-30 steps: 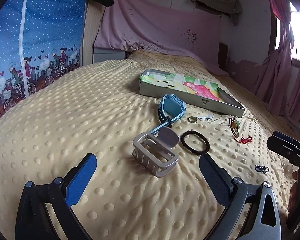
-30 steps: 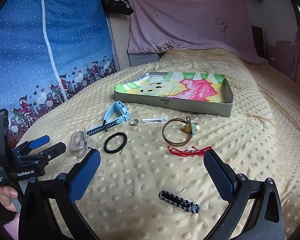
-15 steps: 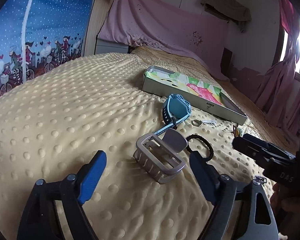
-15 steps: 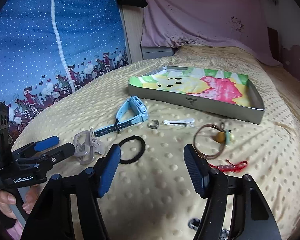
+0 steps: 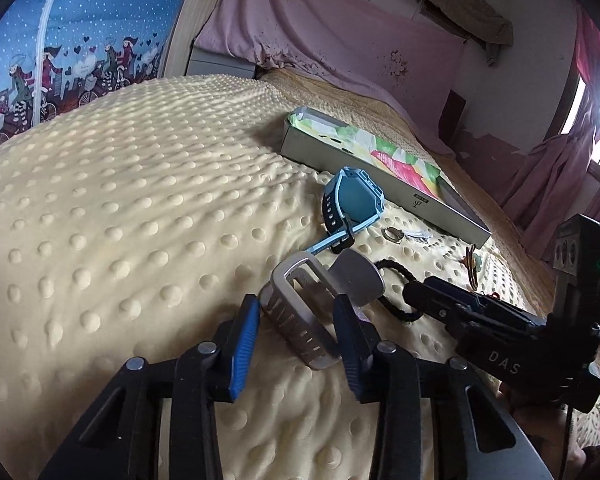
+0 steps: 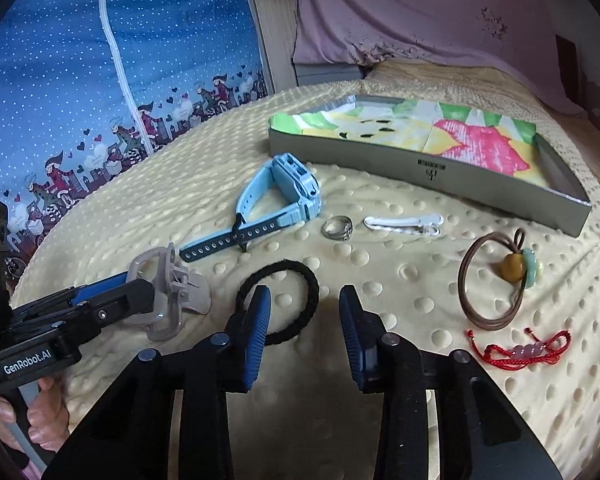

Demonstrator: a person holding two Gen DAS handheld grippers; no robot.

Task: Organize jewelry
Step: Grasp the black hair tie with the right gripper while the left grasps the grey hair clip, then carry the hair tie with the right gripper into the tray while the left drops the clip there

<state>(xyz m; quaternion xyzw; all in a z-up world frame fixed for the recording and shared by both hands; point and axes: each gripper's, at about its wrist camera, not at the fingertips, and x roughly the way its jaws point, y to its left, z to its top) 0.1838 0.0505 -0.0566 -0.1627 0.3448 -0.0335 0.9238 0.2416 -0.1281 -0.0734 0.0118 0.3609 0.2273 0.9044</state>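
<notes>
A beige hair claw clip point(image 5: 304, 312) lies on the yellow dotted blanket, between the fingers of my left gripper point(image 5: 296, 340), whose pads touch its two sides. In the right wrist view the left gripper point(image 6: 112, 300) closes on the clip point(image 6: 168, 292). My right gripper point(image 6: 300, 332) is partly closed and empty, its left finger over the edge of a black hair tie point(image 6: 278, 304). A blue watch point(image 6: 276, 204), a silver ring point(image 6: 337, 227), a white hair clip point(image 6: 404, 224), a brown cord with beads point(image 6: 496, 280) and a red string bracelet point(image 6: 520, 354) lie around. A grey tray point(image 6: 424, 168) with a colourful lining stands behind.
The bed's blanket point(image 5: 120, 220) spreads wide to the left. A blue patterned wardrobe cover point(image 6: 100, 80) stands at the left and a pink sheet point(image 6: 420, 20) hangs at the head. Pink curtains point(image 5: 560, 152) hang at the right.
My left gripper moved forward and down and narrowed around the claw clip. My right gripper moved forward toward the black hair tie and narrowed its jaws.
</notes>
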